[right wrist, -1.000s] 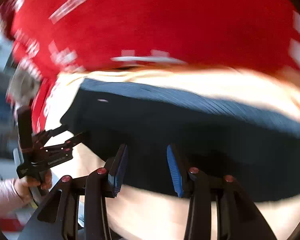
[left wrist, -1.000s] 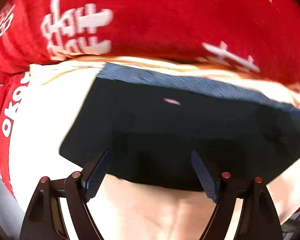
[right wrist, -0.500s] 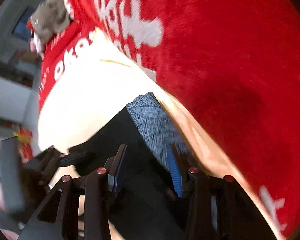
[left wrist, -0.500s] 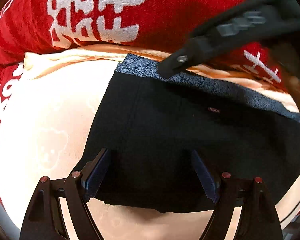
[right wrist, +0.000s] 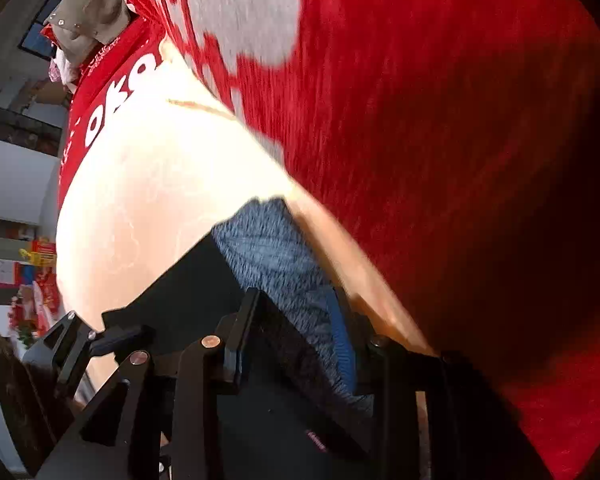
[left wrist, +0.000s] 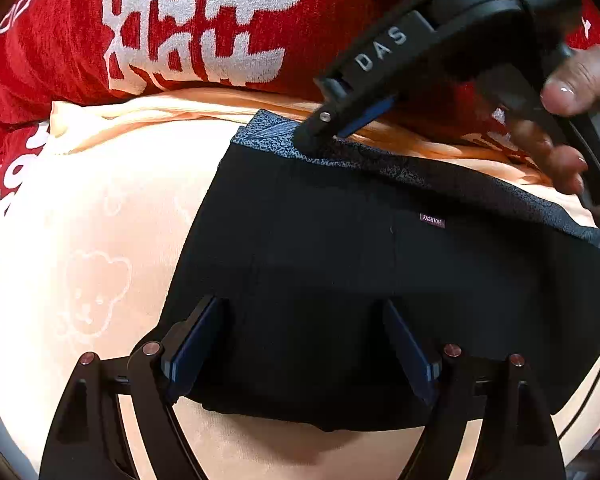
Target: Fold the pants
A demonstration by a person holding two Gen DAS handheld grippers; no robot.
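Note:
Black pants point(left wrist: 380, 280) lie folded flat on a cream sheet point(left wrist: 100, 240), their grey-blue waistband point(left wrist: 380, 164) along the far edge. My left gripper point(left wrist: 300, 308) stands open over the pants' near edge, its pads wide apart above the black cloth. My right gripper point(left wrist: 320, 128), held by a hand point(left wrist: 572, 92), points down at the waistband's left corner. In the right wrist view its jaws point(right wrist: 294, 296) are closing, with the waistband point(right wrist: 272, 256) between them. No firm pinch shows. The left gripper point(right wrist: 100, 332) appears at the lower left there.
A red blanket point(left wrist: 180, 40) with white characters borders the sheet at the back and left. It fills the right of the right wrist view point(right wrist: 420, 120). A small FASHION label point(left wrist: 432, 220) sits below the waistband. Room furniture and a grey-brown cloth point(right wrist: 88, 12) show at far left.
The right gripper swept in from the pants' middle to the waistband's left corner, rolling as it went, and its jaws narrowed a little. The left gripper sank closer to the pants' near edge.

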